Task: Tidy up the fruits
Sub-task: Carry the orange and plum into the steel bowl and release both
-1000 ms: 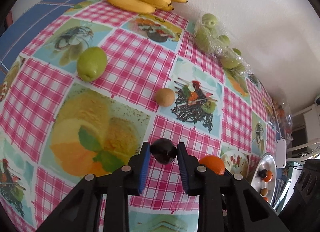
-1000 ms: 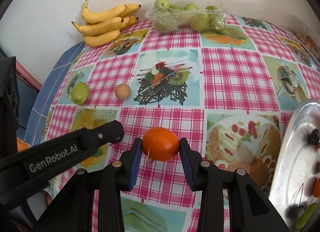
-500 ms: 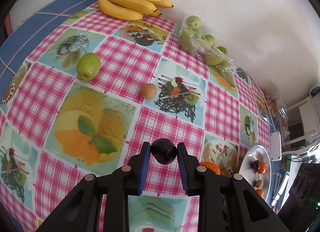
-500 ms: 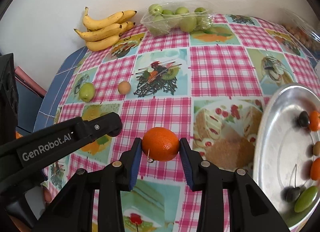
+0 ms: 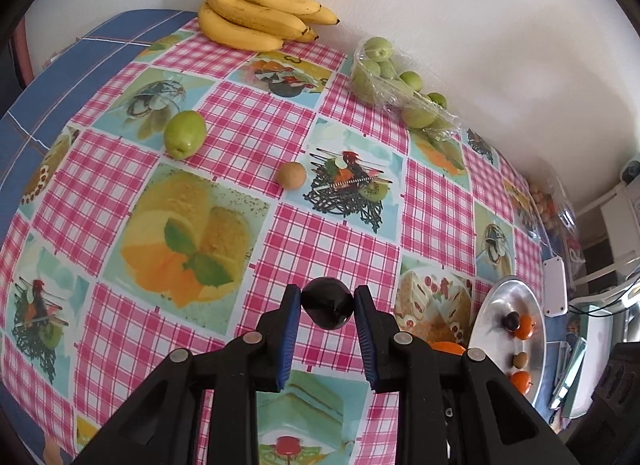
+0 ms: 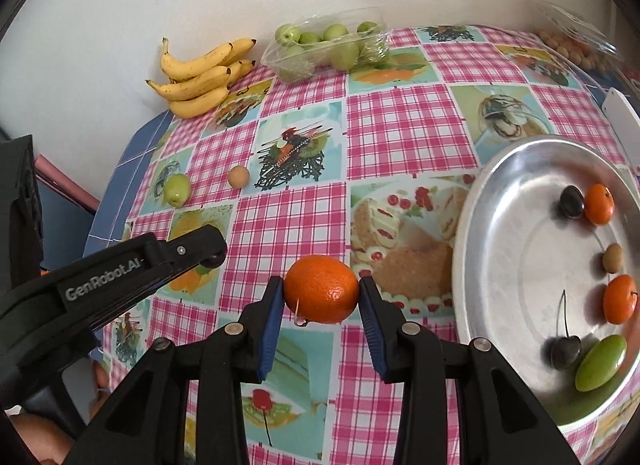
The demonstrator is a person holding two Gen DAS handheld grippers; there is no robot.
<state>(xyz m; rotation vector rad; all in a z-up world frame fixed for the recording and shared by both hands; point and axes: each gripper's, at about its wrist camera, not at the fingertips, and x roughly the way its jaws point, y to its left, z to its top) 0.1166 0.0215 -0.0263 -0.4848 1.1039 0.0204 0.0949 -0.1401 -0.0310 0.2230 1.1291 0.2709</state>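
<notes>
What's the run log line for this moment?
left gripper: shut on cherry | right gripper: shut on orange | tray: six fruits

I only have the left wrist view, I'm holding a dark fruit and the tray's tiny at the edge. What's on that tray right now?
Observer: The right wrist view shows the metal tray close up: two small oranges, two dark cherries, a small brown fruit and a long green fruit.
Operator: And my other gripper?
Observer: The right gripper is shut on an orange, beside the tray's rim.
Operator: Any stem on those cherries?
Observer: The nearer cherry has a long stem that points up.
</notes>
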